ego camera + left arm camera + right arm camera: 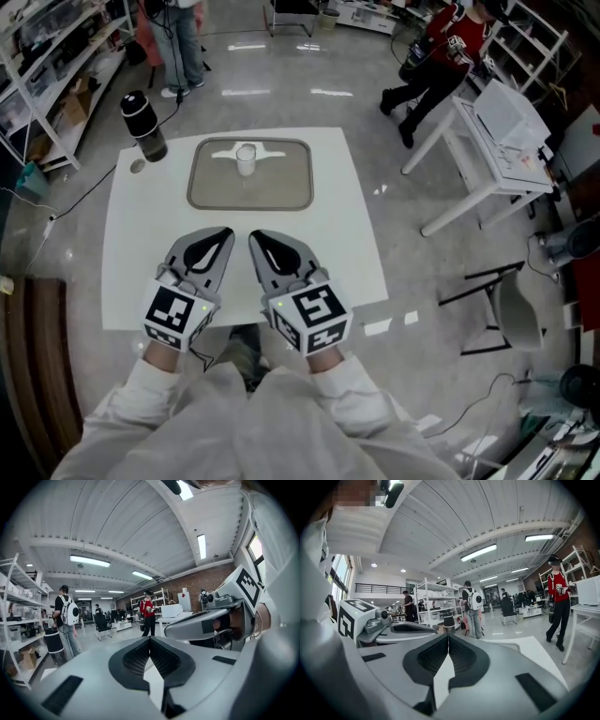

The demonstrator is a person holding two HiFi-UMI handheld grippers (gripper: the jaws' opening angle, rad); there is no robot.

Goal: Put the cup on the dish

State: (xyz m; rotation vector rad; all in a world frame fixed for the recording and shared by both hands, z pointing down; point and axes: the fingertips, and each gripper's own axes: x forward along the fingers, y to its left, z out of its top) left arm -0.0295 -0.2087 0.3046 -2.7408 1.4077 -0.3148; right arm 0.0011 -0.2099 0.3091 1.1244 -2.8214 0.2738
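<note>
A small clear cup (246,157) stands upright on a flat white dish (223,153) inside a grey-brown tray (202,193) at the far side of the white table (354,234). My left gripper (225,234) and right gripper (255,237) lie side by side near the table's front edge, well short of the tray. Both are shut with nothing between the jaws. In the left gripper view the left gripper (149,639) has its tips meeting, and the right gripper (448,637) looks the same in its own view. Neither gripper view shows the cup.
A black flask (142,125) stands at the table's far left corner, with a small round cap (138,166) beside it. A white desk (487,150) is to the right, shelves (47,66) to the left, and people stand beyond the table.
</note>
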